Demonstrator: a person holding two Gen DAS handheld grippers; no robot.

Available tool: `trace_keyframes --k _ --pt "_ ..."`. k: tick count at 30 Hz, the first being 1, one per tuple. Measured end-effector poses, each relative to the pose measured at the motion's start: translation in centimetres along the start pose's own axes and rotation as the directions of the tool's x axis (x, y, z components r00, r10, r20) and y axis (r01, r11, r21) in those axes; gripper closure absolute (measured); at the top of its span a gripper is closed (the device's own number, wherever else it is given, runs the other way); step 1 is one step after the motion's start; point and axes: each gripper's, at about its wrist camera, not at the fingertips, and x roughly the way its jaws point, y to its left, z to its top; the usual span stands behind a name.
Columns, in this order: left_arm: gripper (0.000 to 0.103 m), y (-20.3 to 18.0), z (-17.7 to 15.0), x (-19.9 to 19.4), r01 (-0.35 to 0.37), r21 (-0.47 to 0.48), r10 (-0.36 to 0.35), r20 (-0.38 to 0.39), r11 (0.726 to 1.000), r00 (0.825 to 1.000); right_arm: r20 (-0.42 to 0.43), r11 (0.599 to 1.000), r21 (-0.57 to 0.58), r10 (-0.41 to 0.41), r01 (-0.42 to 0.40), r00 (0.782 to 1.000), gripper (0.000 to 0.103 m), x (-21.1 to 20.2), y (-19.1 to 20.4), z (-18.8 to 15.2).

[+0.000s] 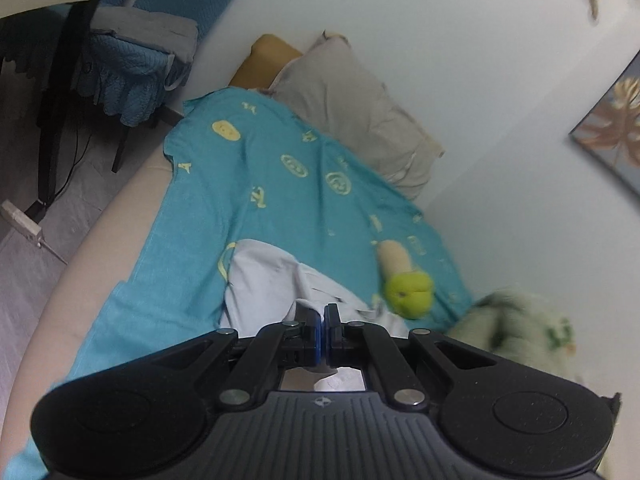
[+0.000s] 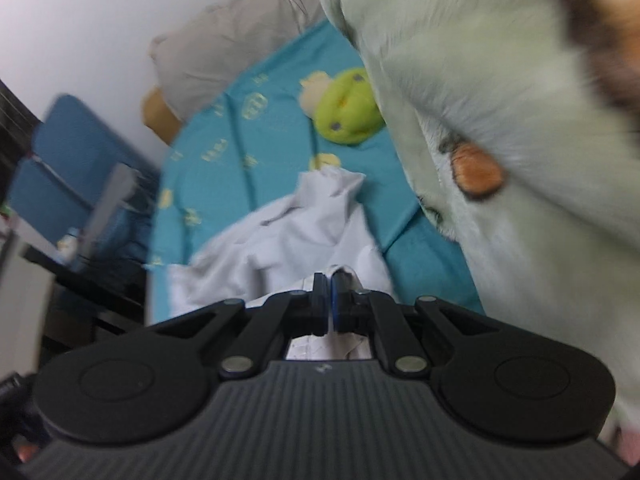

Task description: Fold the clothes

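Observation:
A white garment (image 1: 268, 280) lies crumpled on a bed covered with a teal sheet (image 1: 260, 160) printed with yellow marks. My left gripper (image 1: 321, 312) is shut on an edge of the white garment, cloth showing between and below its jaws. In the right wrist view the same white garment (image 2: 292, 232) spreads ahead, and my right gripper (image 2: 331, 280) is shut on another edge of it. The cloth hangs from both grippers toward the sheet (image 2: 224, 152).
A green plush toy (image 1: 408, 284) (image 2: 348, 108) lies on the sheet beyond the garment. A pale green fluffy blanket (image 2: 500, 120) (image 1: 520, 324) fills the right side. A grey pillow (image 1: 352, 108) rests against the wall. A blue chair (image 1: 132, 80) stands left of the bed.

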Motion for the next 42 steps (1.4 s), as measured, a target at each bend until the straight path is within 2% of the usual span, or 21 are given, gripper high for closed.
trace_keyframes --k 3,6,9,10,11,12,13,14,15,16,17,22,27,31,34,36,38,40,42 --pt "0.101 0.9 -0.2 5.6 -0.047 0.059 0.05 -0.046 0.997 0.998 -0.036 0.999 -0.024 -0.041 0.04 0.999 0.097 4.6 -0.8 0.1" --pt "0.1 2.1 -1.4 9.7 -0.086 0.111 0.095 -0.086 0.99 0.992 -0.055 0.995 -0.067 -0.077 0.073 0.995 0.097 7.2 -1.3 -0.4" --pt "0.088 3.1 -2.7 11.7 -0.115 0.162 0.136 -0.122 0.98 0.983 -0.071 0.989 -0.111 -0.108 0.1 0.992 0.095 8.8 -1.5 -1.1" --pt "0.076 3.2 -3.1 11.8 -0.123 0.183 0.147 -0.123 0.975 0.981 -0.065 0.988 -0.121 -0.108 0.1 0.992 0.095 8.7 -1.4 -1.1" --pt "0.061 3.2 -3.4 11.5 -0.128 0.197 0.154 -0.122 0.972 0.981 -0.06 0.987 -0.126 -0.106 0.098 0.993 0.095 8.4 -1.3 -1.1" --pt "0.054 3.1 -3.8 11.1 -0.131 0.206 0.158 -0.12 0.97 0.98 -0.053 0.988 -0.124 -0.101 0.094 0.993 0.093 8.0 -1.2 -1.0" --pt "0.041 3.1 -4.1 10.7 -0.134 0.216 0.162 -0.118 0.967 0.98 -0.048 0.989 -0.119 -0.096 0.09 0.994 0.09 7.4 -1.1 -1.1" --pt "0.031 2.8 -4.4 10.0 -0.132 0.225 0.161 -0.115 0.965 0.98 -0.042 0.99 -0.114 -0.09 0.085 0.995 0.074 6.8 -1.0 -1.2" --pt "0.027 2.5 -4.7 9.1 -0.128 0.234 0.157 -0.111 0.964 0.981 -0.037 0.991 -0.108 -0.083 0.079 0.996 0.047 6.2 -0.9 -1.2" --pt "0.021 2.1 -5.0 8.1 -0.125 0.24 0.154 -0.105 0.963 0.983 -0.031 0.994 -0.096 -0.062 0.059 0.998 0.035 5.3 -0.9 -1.5" --pt "0.02 1.8 -5.4 7.0 -0.123 0.243 0.15 -0.096 0.962 0.984 -0.025 0.995 -0.088 -0.047 0.045 0.999 0.026 4.3 -0.7 -1.9" --pt "0.015 0.2 -8.3 1.0 -0.093 0.228 0.116 -0.091 0.969 0.989 -0.005 0.997 -0.075 -0.004 0.003 1.0 0.027 -0.6 0.6 -4.4" --pt "0.013 -1.4 -12.7 -4.1 -0.096 0.288 0.121 -0.071 0.953 0.99 0.022 0.996 -0.078 0.042 -0.04 0.999 0.027 -5.4 1.4 -8.1" --pt "0.007 -1.8 -15.5 -7.0 -0.065 0.302 0.088 -0.062 0.951 0.994 0.001 0.997 -0.016 0.079 -0.079 0.997 0.027 -7.1 0.6 -11.4" --pt "0.006 -0.8 -16.7 -7.1 -0.015 0.214 0.042 -0.121 0.977 0.992 -0.016 0.993 0.039 0.109 -0.108 0.994 0.026 -8.2 0.0 -13.8" --pt "0.007 0.6 -17.4 -6.0 0.036 0.097 -0.017 -0.19 0.995 0.982 -0.063 0.967 0.204 0.168 -0.152 0.984 0.026 -6.8 -1.5 -15.2" --pt "0.009 2.6 -18.2 -3.9 0.048 -0.057 -0.061 -0.261 0.997 0.963 -0.099 0.913 0.365 0.233 -0.183 0.967 0.026 -5.3 -3.0 -16.6" --pt "0.014 4.4 -18.9 -1.7 0.036 -0.186 -0.092 -0.306 0.982 0.948 -0.124 0.834 0.515 0.3 -0.197 0.946 0.026 -3.8 -4.5 -18.0" --pt "0.019 5.7 -19.2 0.2 0.018 -0.278 -0.109 -0.314 0.96 0.943 -0.138 0.776 0.602 0.334 -0.189 0.932 0.026 -2.4 -5.1 -19.0"
